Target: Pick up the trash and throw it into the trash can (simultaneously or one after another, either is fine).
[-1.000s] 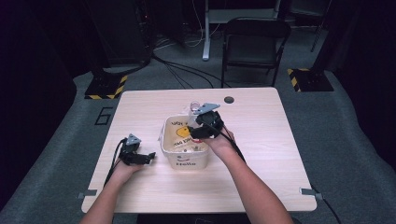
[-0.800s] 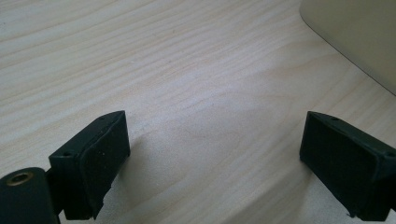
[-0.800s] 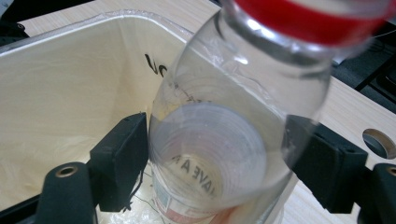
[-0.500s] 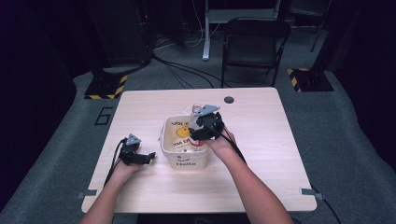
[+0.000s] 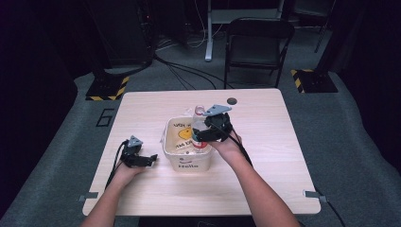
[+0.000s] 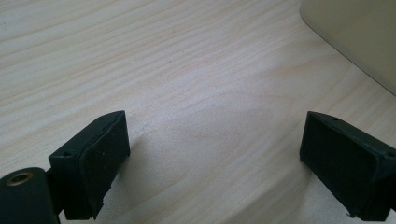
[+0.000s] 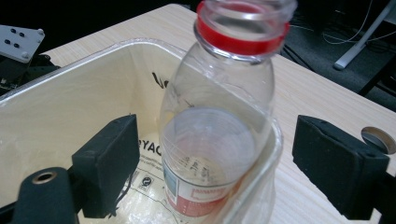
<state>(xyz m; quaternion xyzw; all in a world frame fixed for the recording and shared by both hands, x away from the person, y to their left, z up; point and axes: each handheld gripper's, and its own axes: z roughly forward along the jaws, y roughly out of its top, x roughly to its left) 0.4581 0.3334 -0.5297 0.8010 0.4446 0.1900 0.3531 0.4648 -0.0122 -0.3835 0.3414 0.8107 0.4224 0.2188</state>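
A clear plastic bottle (image 5: 198, 122) with a red neck ring and no cap stands in a cream tub (image 5: 187, 162), leaning on its near wall. My right gripper (image 5: 197, 135) reaches over the tub's right rim. In the right gripper view the bottle (image 7: 219, 140) sits between the jaws of the right gripper (image 7: 217, 140); they have just been opening, and a gap shows on each side, so it is open. My left gripper (image 5: 151, 159) rests open on the table, left of the tub. Between the jaws of the left gripper (image 6: 215, 140) lies bare wood.
The tub's wall (image 6: 359, 37) is close at the upper right of the left gripper view. A round cable hole (image 5: 231, 100) marks the table's far side. Beyond the table stand a black chair (image 5: 257, 45) and cables on the grey floor.
The right hand has barely shifted over the tub and the bottle stays inside it. The left hand and its gripper have not moved.
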